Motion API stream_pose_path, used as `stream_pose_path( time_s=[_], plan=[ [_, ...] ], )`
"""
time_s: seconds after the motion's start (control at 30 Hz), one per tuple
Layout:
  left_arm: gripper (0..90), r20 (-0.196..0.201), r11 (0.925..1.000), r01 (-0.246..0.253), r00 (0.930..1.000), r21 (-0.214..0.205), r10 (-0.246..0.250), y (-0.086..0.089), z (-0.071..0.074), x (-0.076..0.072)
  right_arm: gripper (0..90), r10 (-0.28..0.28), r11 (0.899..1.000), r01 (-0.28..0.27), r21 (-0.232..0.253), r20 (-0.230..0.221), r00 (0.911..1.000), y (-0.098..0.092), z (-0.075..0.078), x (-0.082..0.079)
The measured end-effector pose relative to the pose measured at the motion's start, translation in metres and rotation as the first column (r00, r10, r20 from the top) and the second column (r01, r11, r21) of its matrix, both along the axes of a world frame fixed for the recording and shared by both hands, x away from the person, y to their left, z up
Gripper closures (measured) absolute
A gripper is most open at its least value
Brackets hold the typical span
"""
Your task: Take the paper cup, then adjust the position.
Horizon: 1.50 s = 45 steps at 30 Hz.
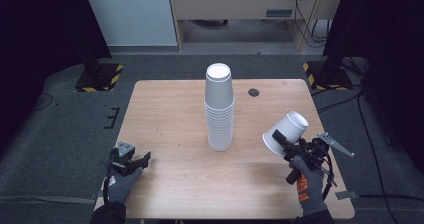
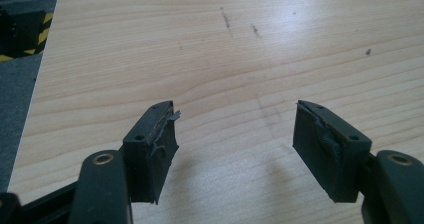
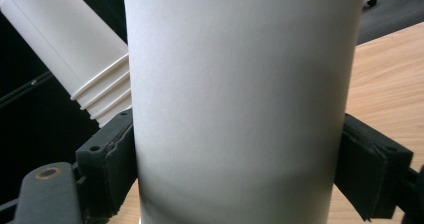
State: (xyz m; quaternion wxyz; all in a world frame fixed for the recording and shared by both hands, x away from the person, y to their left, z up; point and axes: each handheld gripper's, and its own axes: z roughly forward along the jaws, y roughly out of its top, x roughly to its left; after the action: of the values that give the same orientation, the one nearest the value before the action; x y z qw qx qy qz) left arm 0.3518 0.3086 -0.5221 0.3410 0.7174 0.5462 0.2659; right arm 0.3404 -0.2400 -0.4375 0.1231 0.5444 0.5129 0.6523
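Observation:
A tall stack of white cups (image 1: 219, 109) stands upside down at the middle of the wooden table (image 1: 170, 114). To its right my right gripper (image 1: 280, 140) is shut on a single white cup (image 1: 286, 133), held tilted above the table. In the right gripper view that cup (image 3: 240, 99) sits between the two black pads (image 3: 107, 159), with the stack (image 3: 75, 49) behind it at the left. My left gripper (image 1: 142, 159) rests low near the table's front left corner. Its jaws (image 2: 235, 134) stand open over bare wood with nothing between them.
A small dark disc (image 1: 254, 92) lies on the table behind the stack. Two stands with yellow and black striped bases (image 1: 100, 76) (image 1: 325, 74) sit on the grey floor past the far corners. Cables (image 1: 360, 109) trail on the floor at the right.

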Motion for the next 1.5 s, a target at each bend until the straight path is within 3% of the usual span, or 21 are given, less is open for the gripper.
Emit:
stream_pose_path(
  time_s=[0.3,0.63,0.93,0.97,1.0,1.07,1.1,1.13,1.2,1.3,1.37,1.4,1.5],
  plan=[
    [38.1,0.053,0.9984,0.055,0.9971,-0.014,-0.054,-0.007,0.006,-0.002,15.9,-0.021,0.999,0.022,0.046,-0.023,0.9995,-0.001,-0.007,-0.001],
    [39.5,0.112,0.9902,0.127,0.9865,-0.058,-0.12,-0.02,0.014,-0.005,15.9,-0.042,0.995,0.047,0.092,-0.055,0.9976,-0.001,-0.014,0.0],
    [38.7,0.199,0.9677,0.223,0.9601,-0.118,-0.197,-0.043,0.027,-0.009,15.9,-0.051,0.99,0.06,0.125,-0.072,0.9961,0.001,-0.019,0.0],
    [38.3,0.199,0.9677,0.223,0.9601,-0.118,-0.197,-0.043,0.027,-0.009,15.9,-0.051,0.99,0.06,0.125,-0.072,0.9961,0.001,-0.019,0.0],
    [37.9,0.216,0.9633,0.236,0.9545,-0.128,-0.206,-0.049,0.03,-0.011,15.9,-0.053,0.989,0.063,0.131,-0.078,0.9955,0.002,-0.02,-0.001],
    [37.2,0.223,0.9611,0.242,0.9522,-0.133,-0.209,-0.051,0.031,-0.011,15.9,-0.053,0.988,0.064,0.141,-0.084,0.9951,0.003,-0.02,-0.001],
    [37.1,0.243,0.9552,0.26,0.9446,-0.142,-0.221,-0.057,0.034,-0.012,15.9,-0.05,0.987,0.063,0.149,-0.09,0.9946,0.004,-0.021,0.0],
    [37.1,0.243,0.9552,0.26,0.9446,-0.142,-0.221,-0.057,0.034,-0.012,15.9,-0.05,0.987,0.063,0.149,-0.09,0.9946,0.004,-0.021,0.0],
    [37.1,0.262,0.9459,0.289,0.9335,-0.147,-0.244,-0.066,0.038,-0.014,15.9,-0.051,0.985,0.066,0.163,-0.095,0.9942,0.003,-0.022,0.0],
    [36.6,0.268,0.941,0.303,0.9288,-0.15,-0.256,-0.072,0.04,-0.015,15.9,-0.054,0.984,0.069,0.163,-0.094,0.9941,0.003,-0.023,0.0],
    [36.9,0.276,0.9291,0.333,0.9188,-0.16,-0.282,-0.083,0.042,-0.017,15.9,-0.054,0.983,0.07,0.167,-0.096,0.9939,0.002,-0.023,-0.001],
    [37.0,0.276,0.9291,0.333,0.9188,-0.16,-0.282,-0.083,0.042,-0.017,15.9,-0.054,0.983,0.07,0.167,-0.096,0.9939,0.002,-0.023,-0.001],
    [37.1,0.297,0.9139,0.374,0.9006,-0.158,-0.317,-0.1,0.048,-0.019,15.9,-0.053,0.982,0.069,0.174,-0.098,0.9938,0.002,-0.023,-0.001]
  ],
)
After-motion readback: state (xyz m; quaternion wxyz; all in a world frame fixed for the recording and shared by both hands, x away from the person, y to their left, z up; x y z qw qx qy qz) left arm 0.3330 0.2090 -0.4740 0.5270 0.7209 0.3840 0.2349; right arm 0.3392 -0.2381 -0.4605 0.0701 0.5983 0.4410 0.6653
